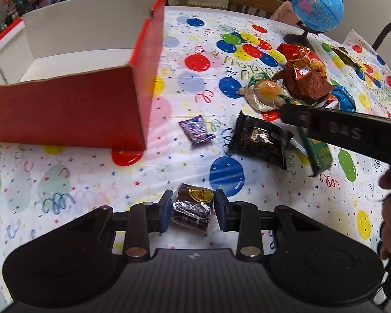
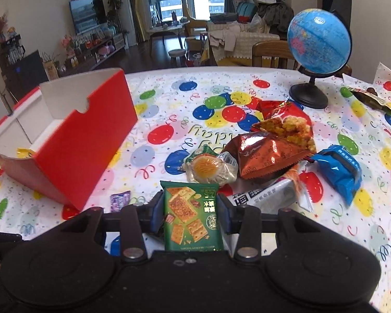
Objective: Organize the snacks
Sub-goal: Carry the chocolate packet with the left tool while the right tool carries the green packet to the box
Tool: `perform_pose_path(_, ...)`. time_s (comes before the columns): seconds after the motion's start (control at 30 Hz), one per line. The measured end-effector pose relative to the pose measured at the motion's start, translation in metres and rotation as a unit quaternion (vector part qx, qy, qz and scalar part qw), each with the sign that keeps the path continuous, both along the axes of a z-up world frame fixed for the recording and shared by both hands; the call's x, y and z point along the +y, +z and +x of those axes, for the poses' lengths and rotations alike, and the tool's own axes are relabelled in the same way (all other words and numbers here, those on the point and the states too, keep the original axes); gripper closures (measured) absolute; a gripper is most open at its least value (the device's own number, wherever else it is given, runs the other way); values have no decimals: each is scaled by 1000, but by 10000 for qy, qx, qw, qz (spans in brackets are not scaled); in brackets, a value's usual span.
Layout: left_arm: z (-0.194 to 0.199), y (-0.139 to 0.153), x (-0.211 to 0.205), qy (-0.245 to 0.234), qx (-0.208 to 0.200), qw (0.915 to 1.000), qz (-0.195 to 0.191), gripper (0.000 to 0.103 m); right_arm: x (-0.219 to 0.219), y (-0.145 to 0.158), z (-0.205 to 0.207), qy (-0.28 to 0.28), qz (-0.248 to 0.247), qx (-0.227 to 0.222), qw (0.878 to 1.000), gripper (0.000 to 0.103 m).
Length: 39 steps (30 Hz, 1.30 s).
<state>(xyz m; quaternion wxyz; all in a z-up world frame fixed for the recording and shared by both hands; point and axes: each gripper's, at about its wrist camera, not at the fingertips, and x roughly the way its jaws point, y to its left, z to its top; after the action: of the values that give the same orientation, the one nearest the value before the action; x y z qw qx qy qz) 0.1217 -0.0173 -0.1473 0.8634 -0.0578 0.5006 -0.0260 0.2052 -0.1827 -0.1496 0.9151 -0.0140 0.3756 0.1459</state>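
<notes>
My left gripper (image 1: 193,210) is shut on a dark brown wrapped cake (image 1: 192,208), held above the table near its front. My right gripper (image 2: 190,208) is shut on a green cracker packet (image 2: 191,219); the same packet shows in the left wrist view (image 1: 318,154), hanging from the right gripper's black fingers (image 1: 323,122). The red box (image 1: 73,109) with a white inside stands at the left; in the right wrist view (image 2: 91,140) a yellow packet (image 2: 24,153) lies in it. A purple candy (image 1: 196,130) and a black snack pack (image 1: 259,138) lie right of the box.
A pile of snacks lies mid-right: an egg-print pack (image 2: 208,169), a brown foil bag (image 2: 263,154), a red chip bag (image 2: 286,125), a blue pack (image 2: 338,169). A globe (image 2: 318,44) stands at the back right. A balloon-print cloth (image 1: 91,182) covers the table.
</notes>
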Motion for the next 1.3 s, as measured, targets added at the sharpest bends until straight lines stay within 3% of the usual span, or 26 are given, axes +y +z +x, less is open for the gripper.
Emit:
perform_pose_path(0.4,-37,46,1,208,-426,9987,166,70,-5,46,-49,114,433,-427,9981,63)
perform_pose_path(0.8,-55,92,33,521,-770,9955,188,70,23,93,-73,522,358,-876,9941,63)
perform_pose_path(1.03,-42,115,79,585,-1047,9926,186,70,63,111,-64,611,335,-1112,9914,63)
perform_pose_path(1.3,0,127,146,618,-1233,9901,255,70,122,114,-28,557,204,-1163,9914,63)
